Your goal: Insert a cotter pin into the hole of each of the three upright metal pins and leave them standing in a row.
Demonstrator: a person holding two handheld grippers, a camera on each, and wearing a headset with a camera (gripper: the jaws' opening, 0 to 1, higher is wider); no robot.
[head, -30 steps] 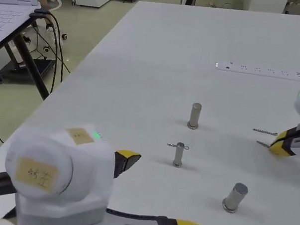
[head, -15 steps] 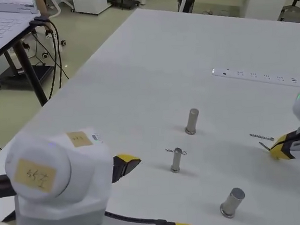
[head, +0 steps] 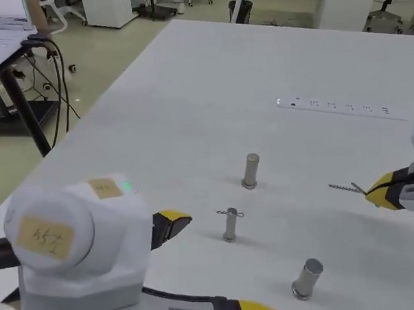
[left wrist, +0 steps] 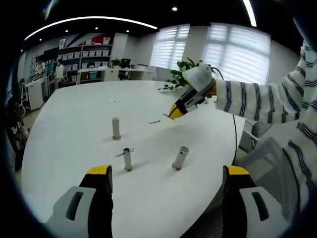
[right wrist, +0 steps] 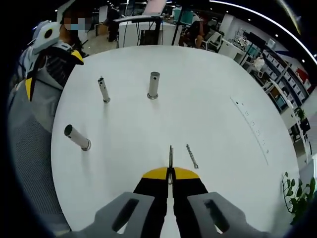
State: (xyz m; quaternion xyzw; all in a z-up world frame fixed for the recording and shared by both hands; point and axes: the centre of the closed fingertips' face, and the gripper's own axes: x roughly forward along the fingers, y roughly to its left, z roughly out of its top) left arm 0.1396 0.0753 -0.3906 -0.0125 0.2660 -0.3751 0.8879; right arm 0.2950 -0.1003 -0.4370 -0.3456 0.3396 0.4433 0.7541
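Observation:
Three metal pins stand on the white table [head: 158, 130]: a far pin [head: 249, 171], a middle pin [head: 229, 225] with a cotter pin through its top, and a near pin [head: 307, 277]. My right gripper [head: 372, 190] at the right edge is shut on a cotter pin [right wrist: 170, 157] that sticks out past its yellow tips. Beside it a loose cotter pin [right wrist: 192, 156] lies flat on the table. My left gripper [left wrist: 167, 171] stands open in front of the three pins, with nothing between its fingers [head: 170, 224].
A white power strip [head: 335, 108] lies across the far side of the table. A desk with hanging cables [head: 49, 72] stands left of the table over the floor. A striped sleeve [left wrist: 257, 101] reaches in behind the right gripper.
The head camera has shifted, so everything sits a little lower and further left. My right gripper has risen slightly off the table with the cotter pin. The left gripper has hardly moved.

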